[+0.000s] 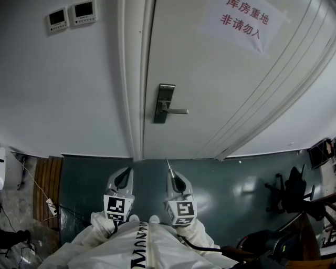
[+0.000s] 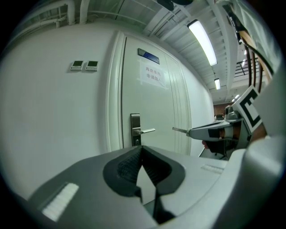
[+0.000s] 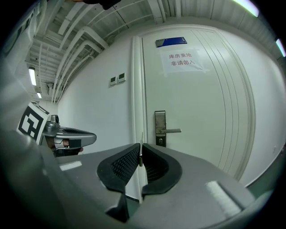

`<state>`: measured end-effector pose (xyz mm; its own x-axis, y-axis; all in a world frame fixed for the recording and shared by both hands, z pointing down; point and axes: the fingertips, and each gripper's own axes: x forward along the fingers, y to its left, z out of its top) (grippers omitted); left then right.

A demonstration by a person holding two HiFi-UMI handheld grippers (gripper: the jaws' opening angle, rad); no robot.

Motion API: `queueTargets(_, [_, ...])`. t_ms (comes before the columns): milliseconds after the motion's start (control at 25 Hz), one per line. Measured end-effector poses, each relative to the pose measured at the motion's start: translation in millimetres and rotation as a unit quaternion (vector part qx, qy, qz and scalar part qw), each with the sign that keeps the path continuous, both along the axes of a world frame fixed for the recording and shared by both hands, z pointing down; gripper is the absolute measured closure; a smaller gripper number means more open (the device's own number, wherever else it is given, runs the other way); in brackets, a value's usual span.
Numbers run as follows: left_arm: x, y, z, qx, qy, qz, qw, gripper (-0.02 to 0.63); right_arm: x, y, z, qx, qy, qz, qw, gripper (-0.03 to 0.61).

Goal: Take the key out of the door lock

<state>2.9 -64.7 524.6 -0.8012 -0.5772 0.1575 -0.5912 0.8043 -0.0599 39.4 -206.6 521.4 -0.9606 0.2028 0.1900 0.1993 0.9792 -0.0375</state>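
White clothing [image 1: 113, 252] of the person fills the bottom centre of the head view. Just above it, both tools reach forward, each carrying a black-and-white marker cube [image 1: 118, 208] at its rear.

Left tongs [image 2: 142, 148] point toward the door with their ribbed pads closed tip to tip and nothing between them. Right tongs [image 3: 140, 151] sit just beside them, to their right in the head view, clamped narrow on the key [image 1: 168, 165]. Its thin metal blade stands edge-on between the pads and sticks out past the tips toward the door.

Key and lock are well apart. The key is low in the middle of the head view, over the dark floor [image 1: 236, 178]. The lock plate [image 1: 163, 103] is higher up, near centre frame. That steel plate sits near the left edge of the white door [image 1: 210, 68], which is shut in its frame, and a lever handle [image 1: 177, 111] on it points right.

A paper notice [image 1: 242, 21] with red characters is stuck on the door at the upper right of the frame. On the white wall [image 1: 63, 89] at upper left hang two small control panels [image 1: 71, 16]. A black office chair [image 1: 292, 192] stands on the floor near the right edge, and cables [image 1: 37, 184] trail at lower left.
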Motion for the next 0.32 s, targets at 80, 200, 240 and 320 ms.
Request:
queueTargets(80, [-2.1, -1.8, -0.5, -0.001, 0.0, -0.001, 1.0, 0.614, -1.6, -2.1, 0.3, -0.002, 0.001, 0.0, 1.0, 0.555])
queueTargets(200, [-3.8, -3.6, -0.8, -0.001, -0.001, -0.001, 1.0, 0.614, -2.7, -3.6, -0.2, -0.004, 0.003, 0.001, 1.0, 0.555])
queueTargets(240, [-4.4, -4.1, -0.7, -0.002, -0.001, -0.001, 1.0, 0.614, -3.0, -3.9, 0.3, -0.005, 0.002, 0.0, 1.0, 0.555])
queueTargets(320, [-5.6, -5.0, -0.5, -0.002, 0.0, -0.001, 1.0, 0.614, -4.0, -4.4, 1.4, -0.008, 0.0, -0.001, 1.0, 0.555])
